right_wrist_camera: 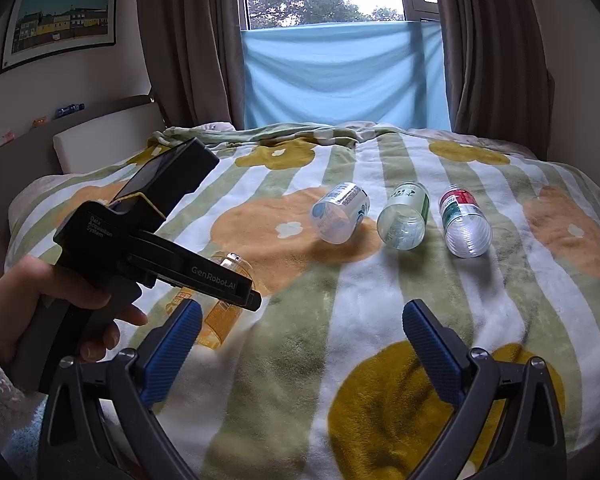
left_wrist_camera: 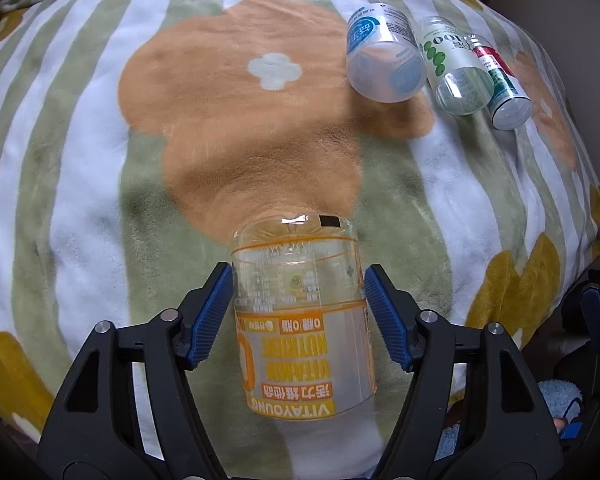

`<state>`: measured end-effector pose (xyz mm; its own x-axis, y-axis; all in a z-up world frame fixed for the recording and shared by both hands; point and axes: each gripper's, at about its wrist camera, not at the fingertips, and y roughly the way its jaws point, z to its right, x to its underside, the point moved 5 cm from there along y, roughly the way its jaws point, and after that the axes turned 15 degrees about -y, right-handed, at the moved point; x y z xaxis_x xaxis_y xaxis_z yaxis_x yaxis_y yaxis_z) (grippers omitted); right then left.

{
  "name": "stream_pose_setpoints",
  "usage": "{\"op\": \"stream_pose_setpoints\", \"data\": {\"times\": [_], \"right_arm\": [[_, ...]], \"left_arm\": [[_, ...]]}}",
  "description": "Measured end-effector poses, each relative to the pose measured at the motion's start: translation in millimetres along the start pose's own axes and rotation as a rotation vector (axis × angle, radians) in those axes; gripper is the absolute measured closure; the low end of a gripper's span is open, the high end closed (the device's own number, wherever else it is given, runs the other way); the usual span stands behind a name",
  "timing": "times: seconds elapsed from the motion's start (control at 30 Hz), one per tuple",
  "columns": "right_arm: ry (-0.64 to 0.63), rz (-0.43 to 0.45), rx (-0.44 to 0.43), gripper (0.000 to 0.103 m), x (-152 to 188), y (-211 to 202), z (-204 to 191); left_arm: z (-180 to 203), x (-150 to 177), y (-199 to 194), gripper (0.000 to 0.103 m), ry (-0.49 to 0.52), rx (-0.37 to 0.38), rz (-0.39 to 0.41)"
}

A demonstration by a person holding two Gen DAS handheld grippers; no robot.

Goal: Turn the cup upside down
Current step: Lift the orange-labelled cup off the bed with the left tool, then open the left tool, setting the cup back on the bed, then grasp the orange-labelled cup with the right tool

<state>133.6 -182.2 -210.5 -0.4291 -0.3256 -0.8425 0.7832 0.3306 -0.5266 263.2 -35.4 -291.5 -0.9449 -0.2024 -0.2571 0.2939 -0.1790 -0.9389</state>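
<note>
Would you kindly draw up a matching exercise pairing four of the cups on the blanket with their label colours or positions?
Things:
1. orange-labelled cup
2. blue-labelled cup
3. green-labelled cup
4. red-and-green-labelled cup

States:
A. middle of the row of three
B. between the left gripper fingers
C. right end of the row
D. left end of the row

Pairs: 1-B, 2-D, 3-A, 4-C

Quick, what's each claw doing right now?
Left gripper: around the orange-label cup, grip uncertain.
Right gripper: open, holding nothing.
</note>
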Motion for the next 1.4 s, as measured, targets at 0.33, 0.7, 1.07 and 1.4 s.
{"op": "stream_pose_setpoints", "data": {"times": [0.33,0.7,1.07,1.4], "right_arm": [[0.003,0.006,-0.052,0.003,-10,-12,-6],[0.056,-0.062,-0.143,0.003,-58,-38,19],[0.215,-0.391,-0.361,0.003,-74,54,7],[0.364,-0.732,-0.493,0.003,-59,148,-27]], "left_arm": [[-2,0,-28,0.000,0.020,-0.009,0.070],[-26,25,-89,0.000,0.008,0.026,0.152],[-67,61,-103,0.000,-0.015,0.029,0.175],[-90,72,-85,0.000,-0.058,0.079,0.148]]}}
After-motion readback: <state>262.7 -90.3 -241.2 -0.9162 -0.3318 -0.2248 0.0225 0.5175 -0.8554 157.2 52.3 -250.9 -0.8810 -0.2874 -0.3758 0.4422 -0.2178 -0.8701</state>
